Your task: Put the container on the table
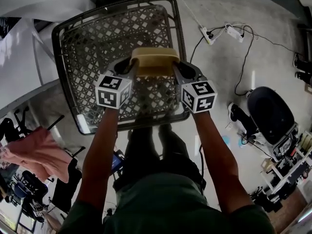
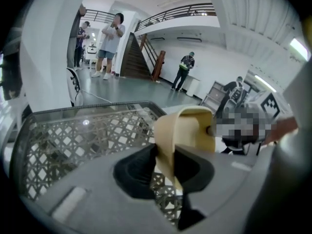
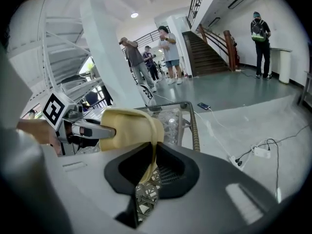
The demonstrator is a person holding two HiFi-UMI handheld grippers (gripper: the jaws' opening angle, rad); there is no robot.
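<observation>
A tan plastic container (image 1: pixel 153 61) hangs between my two grippers above the lattice-topped table (image 1: pixel 68 77). My left gripper (image 1: pixel 127 68) is shut on its left rim and my right gripper (image 1: pixel 179 69) on its right rim. In the left gripper view the container's thin wall (image 2: pixel 187 130) runs down between the dark pads (image 2: pixel 139 169) of the left gripper (image 2: pixel 165 162). The right gripper view shows the container (image 3: pixel 129 128) pinched the same way in the right gripper (image 3: pixel 152 165), with the left gripper's marker cube (image 3: pixel 54 108) beyond it. The container's underside is hidden.
The table has a dark raised rim (image 1: pixel 178 38) and stands on a grey floor. A power strip with cables (image 1: pixel 219 33) lies on the floor at the right, near a black rounded machine (image 1: pixel 270 113). Pink cloth (image 1: pixel 41 155) hangs at lower left. People (image 2: pixel 109 43) stand far off by a staircase (image 3: pixel 207 52).
</observation>
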